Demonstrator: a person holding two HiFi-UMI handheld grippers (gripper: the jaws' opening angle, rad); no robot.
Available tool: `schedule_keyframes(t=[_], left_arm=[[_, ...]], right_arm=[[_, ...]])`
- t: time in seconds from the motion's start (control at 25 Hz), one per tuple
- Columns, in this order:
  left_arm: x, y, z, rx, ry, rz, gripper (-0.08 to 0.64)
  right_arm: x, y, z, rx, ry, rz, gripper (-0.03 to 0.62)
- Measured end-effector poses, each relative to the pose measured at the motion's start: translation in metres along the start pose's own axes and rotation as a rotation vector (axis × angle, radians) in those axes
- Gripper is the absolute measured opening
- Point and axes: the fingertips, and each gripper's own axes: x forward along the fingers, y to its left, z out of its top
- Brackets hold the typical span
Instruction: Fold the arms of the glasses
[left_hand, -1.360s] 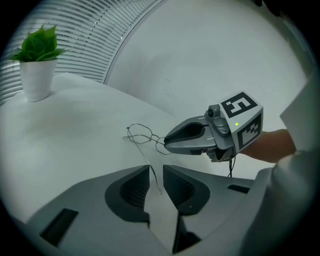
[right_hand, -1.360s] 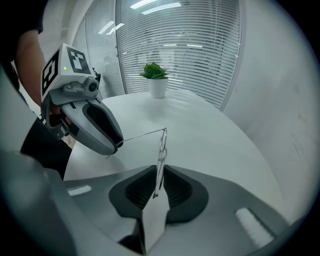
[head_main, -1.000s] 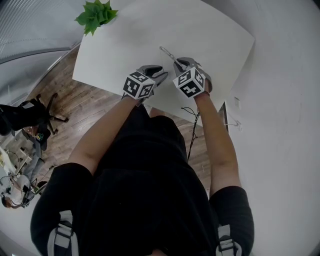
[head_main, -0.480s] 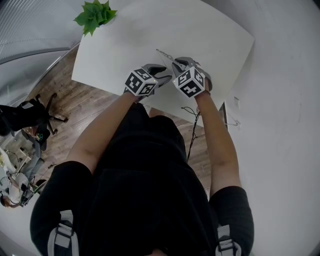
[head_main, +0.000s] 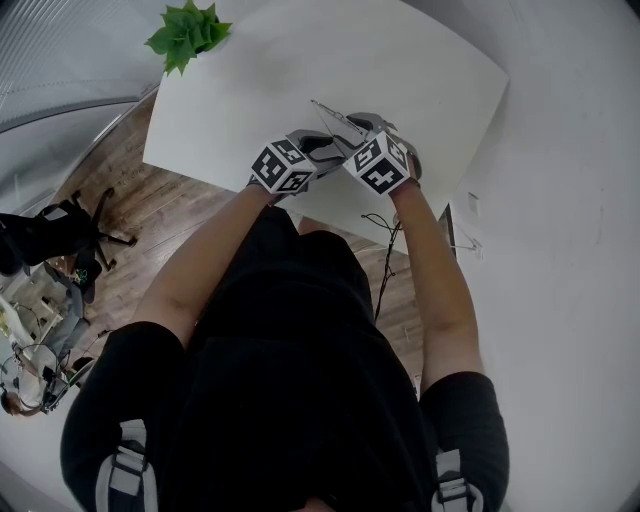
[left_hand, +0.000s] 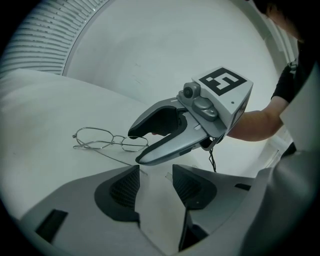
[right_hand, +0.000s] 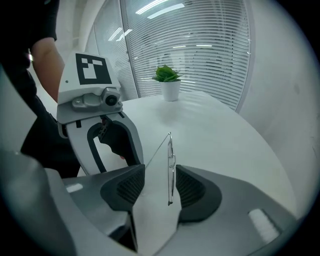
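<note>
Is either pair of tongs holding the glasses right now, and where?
Nothing is held. Both tongs have just been opening. The glasses' frame stands between the right tongs' jaws, unpressed; one arm's tip lies by the left tongs' open jaws.

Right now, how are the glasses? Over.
Left hand-held gripper, right hand-held gripper: jaws just opened. Glasses frame loose between right's jaws, one arm tip at left's. Nothing blocking.

glasses (head_main: 328, 112) on white table (head_main: 420, 60)
</note>
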Motion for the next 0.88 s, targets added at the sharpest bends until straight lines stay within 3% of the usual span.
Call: schedule_keyframes(t=[0.44,0.72,0.88], left_arm=[[0.003,-0.006,0.000,0.064,0.018,-0.040,0.229],[0.003,-0.007,-0.001,0.096,0.033,-0.051,0.244],[-0.001,-0.009,-0.003,0.090,0.029,-0.048,0.247]], right_arm=[[0.003,0.007,-0.014,-0.057,0.077,0.032,0.298],[0.013,0.007,-0.024,-0.114,0.134,-0.008,0.298],[0.014,0.002,-0.028,-0.139,0.154,-0.061,0.240]])
